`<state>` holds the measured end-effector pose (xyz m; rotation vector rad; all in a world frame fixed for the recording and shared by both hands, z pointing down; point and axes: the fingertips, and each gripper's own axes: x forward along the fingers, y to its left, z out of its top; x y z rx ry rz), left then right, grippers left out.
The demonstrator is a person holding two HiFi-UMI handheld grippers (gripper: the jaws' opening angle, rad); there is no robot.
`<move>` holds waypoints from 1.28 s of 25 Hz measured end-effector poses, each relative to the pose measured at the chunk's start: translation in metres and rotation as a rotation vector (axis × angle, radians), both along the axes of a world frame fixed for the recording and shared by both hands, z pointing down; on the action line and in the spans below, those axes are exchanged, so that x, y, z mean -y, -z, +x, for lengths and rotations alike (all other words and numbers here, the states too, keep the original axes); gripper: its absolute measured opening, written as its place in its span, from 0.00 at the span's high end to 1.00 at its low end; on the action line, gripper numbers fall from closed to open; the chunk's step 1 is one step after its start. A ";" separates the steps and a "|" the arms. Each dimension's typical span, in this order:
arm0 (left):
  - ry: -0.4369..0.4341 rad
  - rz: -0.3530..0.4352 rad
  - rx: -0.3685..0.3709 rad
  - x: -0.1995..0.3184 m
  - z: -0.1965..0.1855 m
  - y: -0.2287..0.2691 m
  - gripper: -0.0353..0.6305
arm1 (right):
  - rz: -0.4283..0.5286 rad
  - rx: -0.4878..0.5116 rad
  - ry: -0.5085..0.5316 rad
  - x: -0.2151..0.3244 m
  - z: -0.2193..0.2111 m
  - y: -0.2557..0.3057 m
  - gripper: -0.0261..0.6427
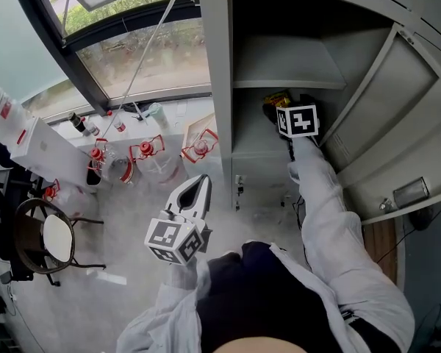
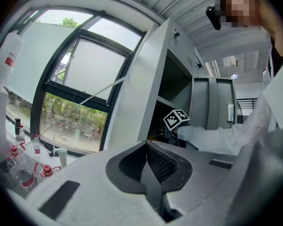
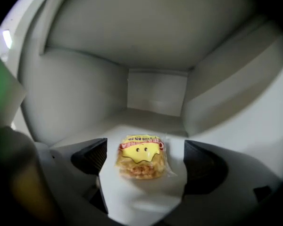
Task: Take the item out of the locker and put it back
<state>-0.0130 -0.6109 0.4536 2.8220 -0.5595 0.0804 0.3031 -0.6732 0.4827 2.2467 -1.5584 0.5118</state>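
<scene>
Closest in the head view is the left gripper [image 1: 201,184], made of smooth grey plastic with a cube of black and white squares on it. It is held out in front of the person, beside the locker's left wall and outside the locker. In the left gripper view its two jaws are pressed together with nothing between them, and their inner faces are dark and bumpy. Further out, a white sleeve [image 1: 320,197] with soft folds reaches into the locker [image 1: 220,87], a tall box of flat grey metal with its door [image 1: 397,123] swung wide open to the right. The right gripper [image 3: 144,149] is inside the compartment under the thin metal shelf [image 1: 287,84]. Its dark ribbed jaws stand wide apart. Between them lies the snack packet [image 3: 141,157], and neither jaw touches it. The packet is small, squarish and puffy, in shiny clear wrap with a yellow and red label, and crumbly brown food shows through. It rests flat on the compartment floor [image 3: 146,119], near the front edge and about midway between the side walls. Behind it the smooth pale back wall [image 3: 156,93] closes the compartment.
</scene>
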 end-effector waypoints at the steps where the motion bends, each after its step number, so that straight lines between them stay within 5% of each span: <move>1: -0.005 0.000 -0.001 -0.001 0.000 0.001 0.94 | 0.016 -0.012 0.003 -0.003 -0.004 0.005 0.23; 14: -0.094 -0.019 -0.008 -0.027 -0.018 -0.014 0.94 | 0.348 -0.002 0.108 -0.094 -0.094 0.080 0.23; 26: -0.129 -0.003 -0.013 -0.053 -0.011 -0.013 0.94 | 0.467 0.062 0.032 -0.203 -0.142 0.075 0.24; 32: -0.154 -0.005 -0.004 -0.077 0.005 -0.005 0.94 | 0.466 0.083 -0.019 -0.251 -0.151 0.060 0.46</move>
